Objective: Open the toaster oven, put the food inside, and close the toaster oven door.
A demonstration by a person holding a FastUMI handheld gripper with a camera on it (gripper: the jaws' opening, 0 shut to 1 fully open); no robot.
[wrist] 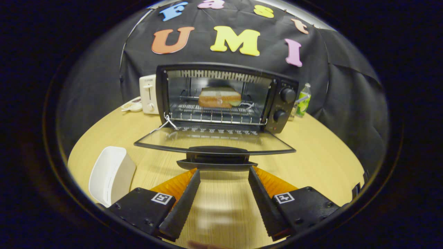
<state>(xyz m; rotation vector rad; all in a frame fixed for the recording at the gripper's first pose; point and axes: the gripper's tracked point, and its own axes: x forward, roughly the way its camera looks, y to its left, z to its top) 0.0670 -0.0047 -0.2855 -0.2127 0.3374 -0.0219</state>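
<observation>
Toaster oven (225, 98) on tabletop (322, 162), door (214, 141) down flat, sandwich (219, 97) on rack inside. Tongs (224, 173) spread, empty, tips at door handle (217, 160). Closing step; next: lift handle up.

— What does your table (311, 155) carry?

— You face a round, pale wooden table. A black toaster oven (280, 103) stands on it at the far side, a white toaster (148, 94) just beside it. A green bottle (304, 100) stands near its knob side. A white dish (111, 174) lies near you, beside the gripper (224, 172), whose fingers stand apart.
</observation>
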